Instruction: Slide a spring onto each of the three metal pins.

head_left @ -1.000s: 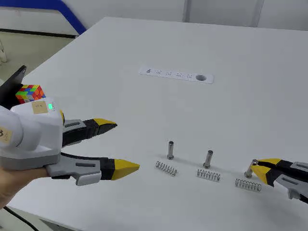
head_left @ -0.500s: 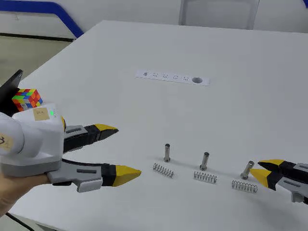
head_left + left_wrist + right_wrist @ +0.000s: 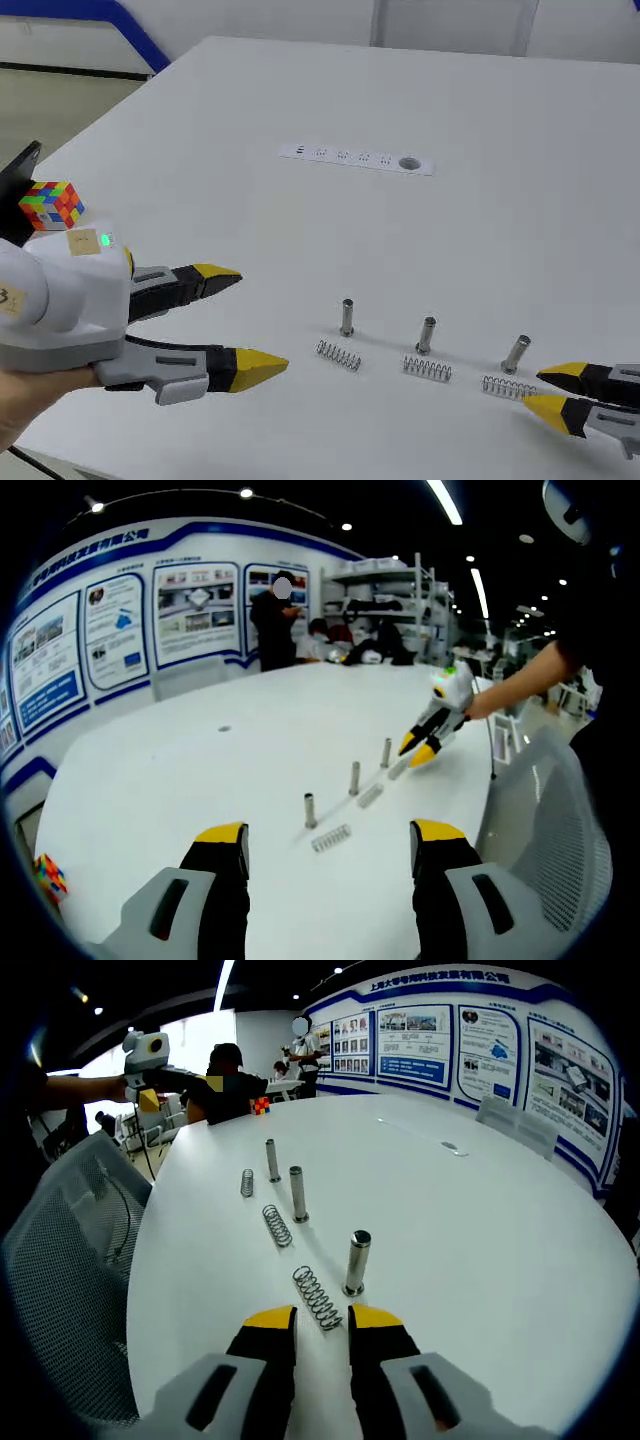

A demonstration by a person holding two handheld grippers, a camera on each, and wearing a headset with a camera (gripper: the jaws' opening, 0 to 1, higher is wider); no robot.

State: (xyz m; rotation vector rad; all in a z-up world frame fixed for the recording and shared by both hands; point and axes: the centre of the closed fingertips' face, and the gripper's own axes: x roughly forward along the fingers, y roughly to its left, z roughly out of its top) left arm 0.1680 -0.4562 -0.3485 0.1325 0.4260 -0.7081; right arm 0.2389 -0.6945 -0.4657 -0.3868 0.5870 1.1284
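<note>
Three short metal pins stand upright in a row on the white table: left pin (image 3: 347, 316), middle pin (image 3: 427, 335), right pin (image 3: 517, 353). A spring lies in front of each: left spring (image 3: 339, 355), middle spring (image 3: 427, 369), right spring (image 3: 503, 387). My right gripper (image 3: 533, 389) is low at the right spring's outer end, jaws a narrow gap apart and holding nothing; its own view has that spring (image 3: 317, 1297) just ahead of the tips beside a pin (image 3: 356, 1262). My left gripper (image 3: 258, 318) hovers wide open left of the row, with the nearest spring (image 3: 331, 837) ahead.
A white power strip (image 3: 360, 159) lies flat farther back on the table. A colourful cube (image 3: 48, 203) sits near the left edge. Mesh chairs (image 3: 70, 1260) stand at the near side. People stand by the far wall (image 3: 272, 620).
My right gripper has dropped back from beside the right pin toward the near edge, to the right spring's end. The left gripper has hardly moved.
</note>
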